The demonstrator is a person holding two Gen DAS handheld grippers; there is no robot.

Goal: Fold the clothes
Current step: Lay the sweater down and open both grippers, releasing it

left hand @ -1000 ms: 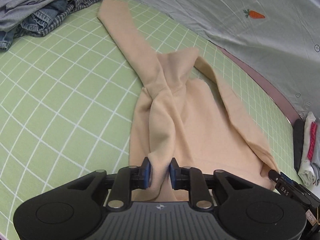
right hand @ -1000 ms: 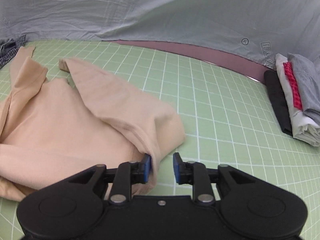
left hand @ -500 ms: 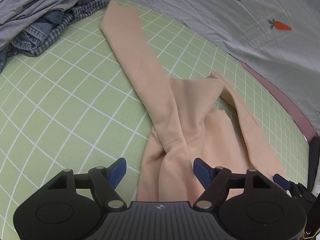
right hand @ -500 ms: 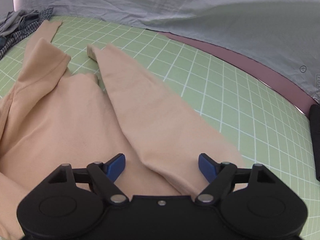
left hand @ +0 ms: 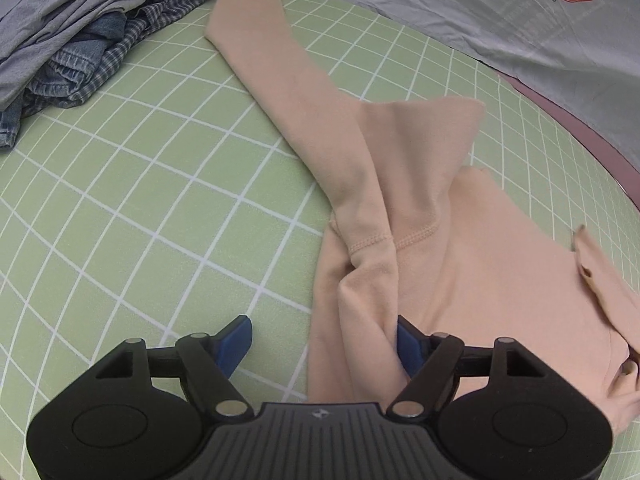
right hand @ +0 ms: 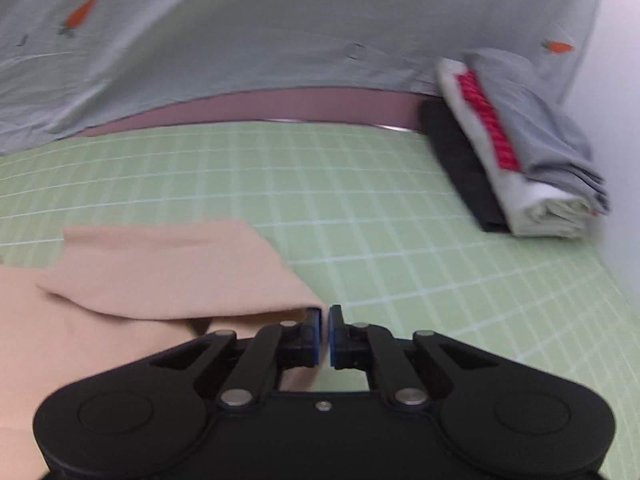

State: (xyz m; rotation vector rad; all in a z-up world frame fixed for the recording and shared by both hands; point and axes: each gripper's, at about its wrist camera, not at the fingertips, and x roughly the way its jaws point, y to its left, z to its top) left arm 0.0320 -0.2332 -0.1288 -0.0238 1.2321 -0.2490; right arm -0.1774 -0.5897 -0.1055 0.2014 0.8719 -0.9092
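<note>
A peach long-sleeved top [left hand: 460, 264] lies on the green grid mat [left hand: 132, 200]. One sleeve stretches to the far left, the other is folded across its body. My left gripper [left hand: 324, 344] is open, with a raised fold of the top's left edge between its fingers. In the right wrist view the top [right hand: 160, 280] lies at the lower left. My right gripper [right hand: 325, 336] is shut, its blue pads close together right beside the top's folded edge; no cloth shows between them.
A heap of unfolded clothes [left hand: 72, 40] with jeans and a checked shirt lies at the mat's far left. A stack of folded clothes [right hand: 516, 148] sits at the far right. A grey carrot-print sheet [right hand: 280, 32] lies behind the mat.
Both grippers let go of the top and opened. The left stays open around the fold; the right has since shut again and swung to the right, toward the folded stack.
</note>
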